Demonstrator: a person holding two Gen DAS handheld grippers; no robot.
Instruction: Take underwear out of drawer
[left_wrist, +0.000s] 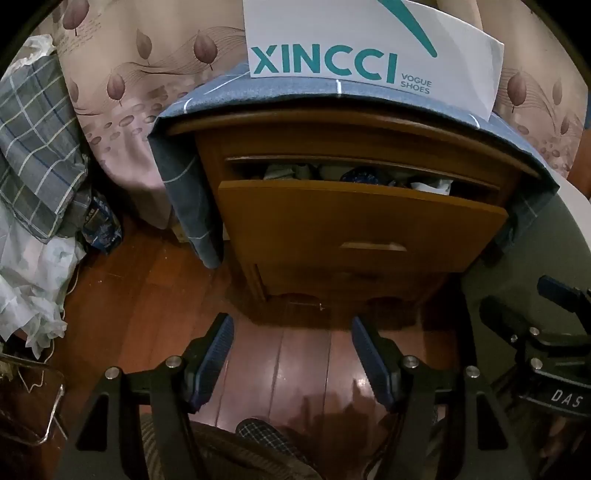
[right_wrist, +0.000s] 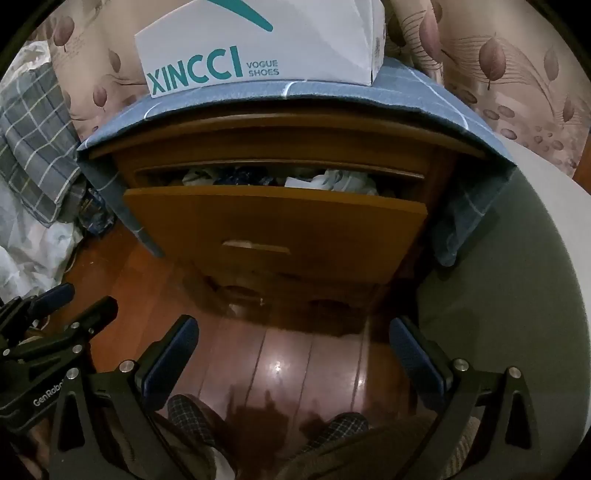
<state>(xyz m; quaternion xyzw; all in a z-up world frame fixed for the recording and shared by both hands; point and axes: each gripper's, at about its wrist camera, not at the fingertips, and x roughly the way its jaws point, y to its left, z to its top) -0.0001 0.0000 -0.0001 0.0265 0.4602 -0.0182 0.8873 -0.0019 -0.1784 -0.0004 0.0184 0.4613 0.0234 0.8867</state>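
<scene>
A wooden nightstand has its top drawer (left_wrist: 362, 221) (right_wrist: 277, 225) pulled partway out. Crumpled underwear lies inside, a dark blue patterned piece (left_wrist: 360, 175) (right_wrist: 240, 177) and a white piece (left_wrist: 432, 184) (right_wrist: 332, 181); the rest is hidden behind the drawer front. My left gripper (left_wrist: 291, 321) hangs open over the floor in front of the nightstand, with nothing between its fingers. My right gripper (right_wrist: 293, 325) is wide open and empty too, at about the same distance. Each gripper shows at the edge of the other's view, the right gripper (left_wrist: 546, 321) and the left gripper (right_wrist: 66, 306).
A white XINCCI shoe box (left_wrist: 369, 44) (right_wrist: 258, 48) stands on the blue cloth (left_wrist: 207, 92) covering the nightstand. Plaid fabric (left_wrist: 33, 147) and plastic bags (left_wrist: 33, 280) pile up on the left. A grey bed side (right_wrist: 517, 277) is on the right. Checked slippers (right_wrist: 188, 413) stand on the wood floor below.
</scene>
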